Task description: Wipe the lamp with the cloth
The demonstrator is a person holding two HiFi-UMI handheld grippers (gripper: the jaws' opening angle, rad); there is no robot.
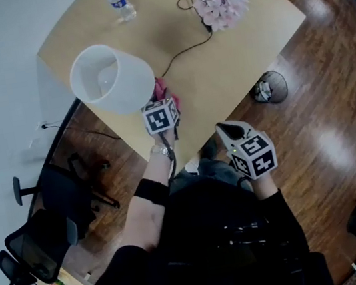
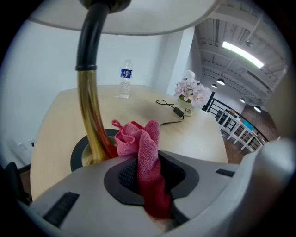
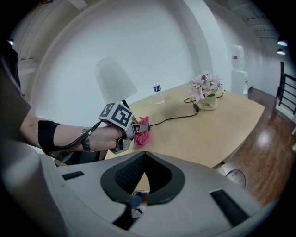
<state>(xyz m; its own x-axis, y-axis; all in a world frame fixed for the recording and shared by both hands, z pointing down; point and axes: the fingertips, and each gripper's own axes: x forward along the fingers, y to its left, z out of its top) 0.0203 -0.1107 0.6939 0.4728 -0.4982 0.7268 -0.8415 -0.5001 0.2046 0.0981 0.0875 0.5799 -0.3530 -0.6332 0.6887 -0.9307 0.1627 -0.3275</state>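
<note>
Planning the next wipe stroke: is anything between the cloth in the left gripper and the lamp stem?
Nothing visible. The left gripper is shut on the cloth, whose free end sits right beside the lamp stem. The bottle, cable and flowers lie farther back on the table, clear of that gap.

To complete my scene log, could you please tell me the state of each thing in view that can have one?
White-shaded lamp with brass stem: upright on the pale wooden table.
Pink terry cloth: bunched, pinched between jaws.
Left gripper: shut on that cloth.
Right gripper: shut, empty.
Clear plastic water bottle: upright, capped.
Pink flowers in white pot: upright.
Black cable: lying slack on that table.
</note>
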